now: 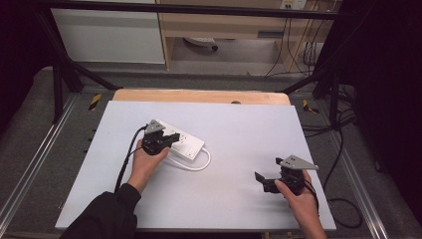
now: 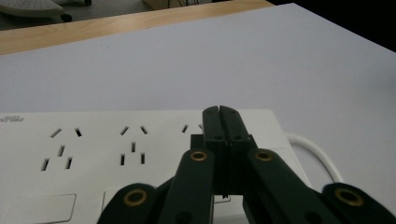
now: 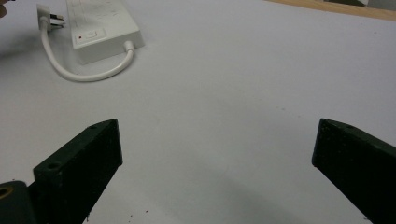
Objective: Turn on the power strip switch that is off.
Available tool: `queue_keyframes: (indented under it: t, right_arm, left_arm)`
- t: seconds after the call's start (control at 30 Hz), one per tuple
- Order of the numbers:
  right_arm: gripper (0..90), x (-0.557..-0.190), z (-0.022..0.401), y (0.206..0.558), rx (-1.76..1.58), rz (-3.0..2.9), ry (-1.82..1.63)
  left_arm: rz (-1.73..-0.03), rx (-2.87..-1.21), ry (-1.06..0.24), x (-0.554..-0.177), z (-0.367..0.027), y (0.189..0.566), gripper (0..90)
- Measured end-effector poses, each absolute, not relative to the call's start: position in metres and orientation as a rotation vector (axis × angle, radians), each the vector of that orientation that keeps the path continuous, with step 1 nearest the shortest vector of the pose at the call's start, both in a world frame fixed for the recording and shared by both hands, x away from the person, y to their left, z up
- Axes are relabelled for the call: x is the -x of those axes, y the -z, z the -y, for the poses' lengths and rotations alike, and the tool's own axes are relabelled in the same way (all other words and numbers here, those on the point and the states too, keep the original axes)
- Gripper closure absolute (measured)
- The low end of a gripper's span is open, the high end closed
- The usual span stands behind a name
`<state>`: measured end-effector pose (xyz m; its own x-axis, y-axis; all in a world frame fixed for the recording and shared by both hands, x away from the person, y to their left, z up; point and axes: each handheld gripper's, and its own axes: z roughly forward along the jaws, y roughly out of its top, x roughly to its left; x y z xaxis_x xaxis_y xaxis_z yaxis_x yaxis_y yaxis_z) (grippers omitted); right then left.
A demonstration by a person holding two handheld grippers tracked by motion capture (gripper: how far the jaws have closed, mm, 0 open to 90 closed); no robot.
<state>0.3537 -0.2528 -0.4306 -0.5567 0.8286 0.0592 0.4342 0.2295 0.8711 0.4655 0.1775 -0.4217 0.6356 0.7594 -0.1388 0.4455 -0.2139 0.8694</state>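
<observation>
A white power strip (image 1: 186, 143) lies left of centre on the white board, and its short white cable (image 1: 198, 165) loops out toward the front. My left gripper (image 1: 174, 136) hovers over the strip's near end. Its jaws are pressed together with nothing between them, and their tips (image 2: 219, 112) sit just above the strip's socket face (image 2: 93, 140). My right gripper (image 1: 267, 169) is near the front right of the board, pointing left, open wide and holding nothing. Beyond the right gripper (image 3: 215, 128) I see the strip's switch end (image 3: 100, 25), the cable (image 3: 79, 74) and the plug (image 3: 49, 14).
The white board (image 1: 239, 124) lies on a wooden table whose far edge (image 1: 199, 95) shows. Black frame posts (image 1: 57, 89) stand at both back corners. Loose cables (image 1: 343, 144) trail on the grey floor at the right.
</observation>
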Motion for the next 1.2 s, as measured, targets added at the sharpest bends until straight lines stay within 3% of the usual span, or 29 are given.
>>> queue_keyframes:
  t: [0.67, 1.2]
  right_arm:
    - [2.2, -0.354, 0.252, 0.431, -1.165, -2.095, -1.270]
    - [2.2, -0.354, 0.252, 0.431, -1.166, -2.096, -1.264]
  left_arm:
    - [-0.951, -1.818, -0.446, -0.466, -0.186, 0.405, 89.6]
    - [-0.965, -1.775, -0.466, -0.463, -0.194, 0.394, 63.4]
